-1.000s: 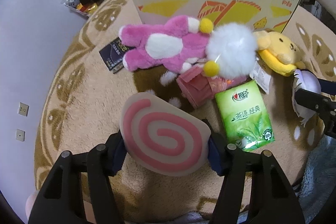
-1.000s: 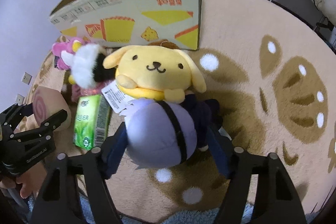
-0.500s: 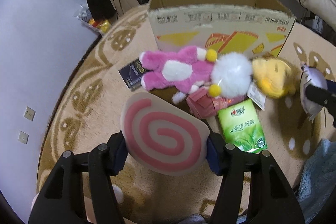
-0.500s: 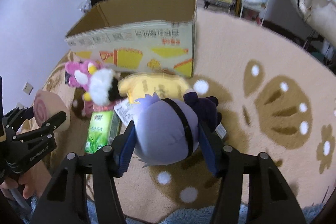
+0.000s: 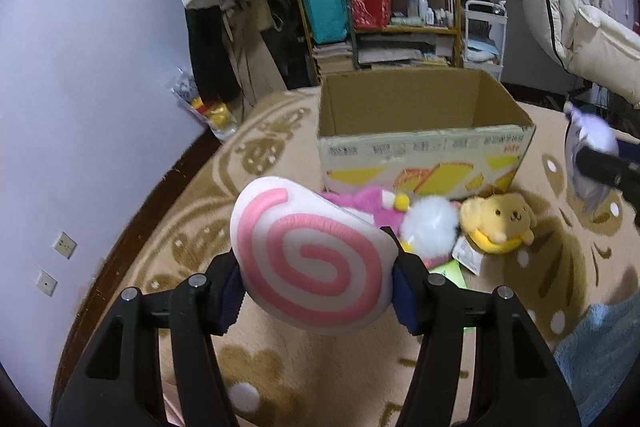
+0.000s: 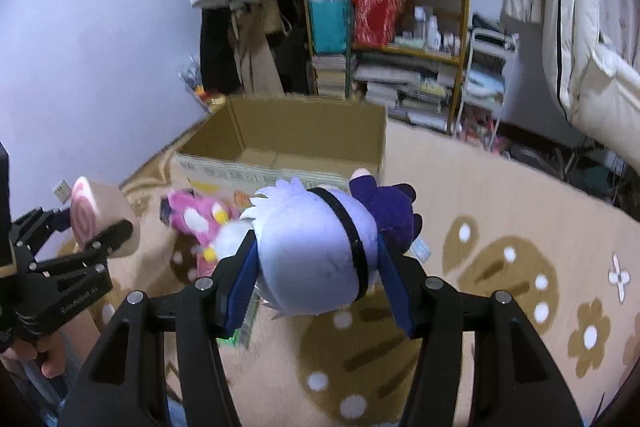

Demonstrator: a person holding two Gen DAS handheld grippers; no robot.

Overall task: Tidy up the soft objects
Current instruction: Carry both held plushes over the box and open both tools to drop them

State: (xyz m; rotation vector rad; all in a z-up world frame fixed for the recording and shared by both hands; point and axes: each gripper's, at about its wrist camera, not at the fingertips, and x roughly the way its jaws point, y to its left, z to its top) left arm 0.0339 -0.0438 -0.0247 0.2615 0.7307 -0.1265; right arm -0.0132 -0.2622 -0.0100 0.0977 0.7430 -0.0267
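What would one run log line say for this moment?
left gripper: shut on swirl cushion | right gripper: shut on lavender-haired doll | cardboard box: open, empty

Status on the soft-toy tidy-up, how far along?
Done: nothing yet; the cardboard box looks empty. In hand: left claw clamps the pink swirl cushion, right claw clamps the lavender-haired doll, both off the rug. Left: pink plush and yellow dog plush on the rug.

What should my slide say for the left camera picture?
Left tongs grip a pink swirl cushion before the open cardboard box.
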